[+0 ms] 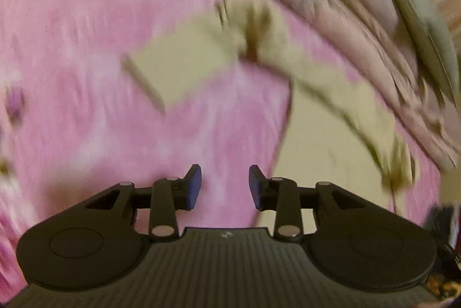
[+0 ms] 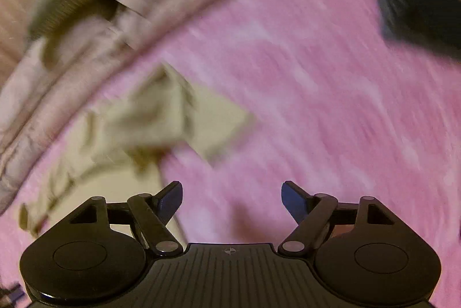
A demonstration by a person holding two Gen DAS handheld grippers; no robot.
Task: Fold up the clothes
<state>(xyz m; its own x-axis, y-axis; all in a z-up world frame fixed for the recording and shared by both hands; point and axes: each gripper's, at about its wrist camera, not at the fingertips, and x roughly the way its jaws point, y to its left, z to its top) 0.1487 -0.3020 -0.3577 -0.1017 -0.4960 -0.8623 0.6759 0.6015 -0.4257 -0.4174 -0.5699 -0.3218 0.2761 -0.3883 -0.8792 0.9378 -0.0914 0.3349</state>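
A pale yellow-green garment point(image 1: 325, 117) lies spread and partly rumpled on a pink patterned bedsheet point(image 1: 86, 34); one sleeve or corner reaches out to the left. In the right wrist view the same garment point(image 2: 149, 123) sits at the left centre, on the pink sheet point(image 2: 317, 106). My left gripper point(image 1: 224, 187) hovers above the sheet near the garment's edge, open, with nothing between its blue pads. My right gripper point(image 2: 232, 201) is open wider, also holding nothing, over bare sheet to the right of the garment. Both views are motion-blurred.
A bunched beige-pink blanket point(image 1: 331, 8) runs along the far edge of the bed, also visible as the blanket point(image 2: 72, 54). A grey-green cushion point(image 1: 420, 28) lies on it. A dark object point(image 2: 415, 8) sits at the upper right of the right wrist view.
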